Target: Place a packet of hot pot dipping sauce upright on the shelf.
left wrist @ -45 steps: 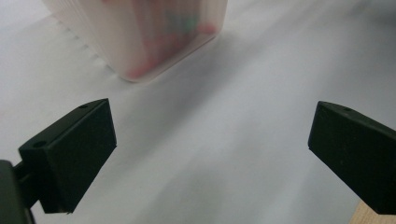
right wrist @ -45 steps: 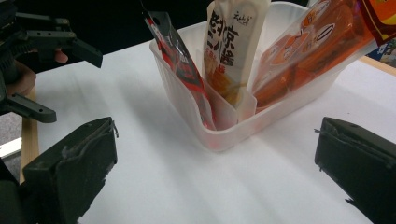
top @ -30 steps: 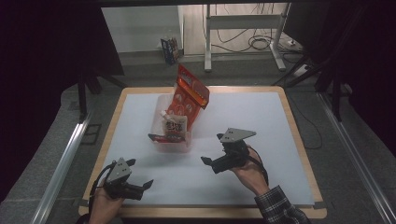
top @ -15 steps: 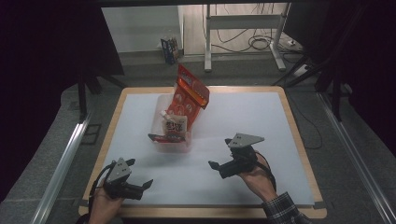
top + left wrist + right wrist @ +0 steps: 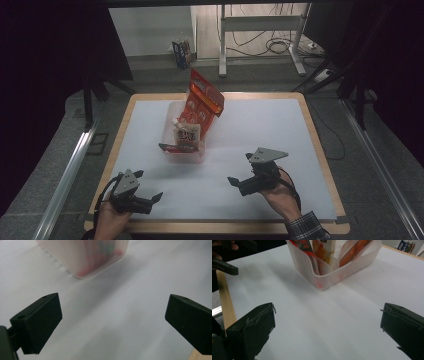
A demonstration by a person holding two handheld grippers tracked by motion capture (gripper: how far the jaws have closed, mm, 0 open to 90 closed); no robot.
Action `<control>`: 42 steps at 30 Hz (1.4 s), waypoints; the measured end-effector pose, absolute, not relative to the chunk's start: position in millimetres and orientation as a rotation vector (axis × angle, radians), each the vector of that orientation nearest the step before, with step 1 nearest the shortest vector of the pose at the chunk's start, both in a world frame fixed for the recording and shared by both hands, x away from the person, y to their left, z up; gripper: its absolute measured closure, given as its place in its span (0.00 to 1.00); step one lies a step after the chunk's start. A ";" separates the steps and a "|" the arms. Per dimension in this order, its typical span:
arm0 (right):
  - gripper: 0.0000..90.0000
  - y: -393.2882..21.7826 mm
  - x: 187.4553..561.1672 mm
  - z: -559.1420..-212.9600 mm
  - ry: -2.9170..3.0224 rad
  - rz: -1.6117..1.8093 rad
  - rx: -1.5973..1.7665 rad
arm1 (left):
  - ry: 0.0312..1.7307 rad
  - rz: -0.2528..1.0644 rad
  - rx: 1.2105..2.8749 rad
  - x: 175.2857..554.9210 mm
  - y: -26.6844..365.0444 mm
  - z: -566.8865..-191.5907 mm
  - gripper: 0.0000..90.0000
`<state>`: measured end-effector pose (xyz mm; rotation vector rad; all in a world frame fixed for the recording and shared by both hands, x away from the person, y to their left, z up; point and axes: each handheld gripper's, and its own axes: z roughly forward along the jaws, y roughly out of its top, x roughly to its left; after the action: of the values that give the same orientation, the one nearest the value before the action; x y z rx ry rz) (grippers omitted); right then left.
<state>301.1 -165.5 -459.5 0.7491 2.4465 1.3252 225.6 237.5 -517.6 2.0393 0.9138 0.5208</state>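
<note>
One white-topped table (image 5: 260, 130) with wooden rim stands on grey floor (image 5: 150, 75).

We record a wooden-edged table (image 5: 320, 150) topped with a white sheet (image 5: 260, 130), standing on grey carpeted floor (image 5: 380, 200). Beyond it stands a pale metal stand (image 5: 260, 30), with loose cables (image 5: 282, 46) on the floor behind — lit brighter than the foreground. Dark curtains (image 5: 45, 60) close both sides. A metal rail (image 5: 65, 180) runs along the left — another along the right.
</note>
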 end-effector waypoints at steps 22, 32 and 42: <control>0.00 -182.5 291.4 -465.1 2.426 1.274 0.781 | 0.915 0.514 2.049 226.7 236.9 -518.7 0.01; 0.00 -192.9 286.2 -465.5 2.407 1.261 0.805 | 0.915 0.513 2.051 226.9 236.6 -518.8 0.01; 0.00 -203.7 280.7 -465.8 2.381 1.247 0.817 | 0.917 0.509 2.054 227.2 236.2 -519.2 0.01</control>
<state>280.7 -203.7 -465.8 0.8166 2.3810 1.2469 227.2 236.2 -519.2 2.0538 0.9169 0.5091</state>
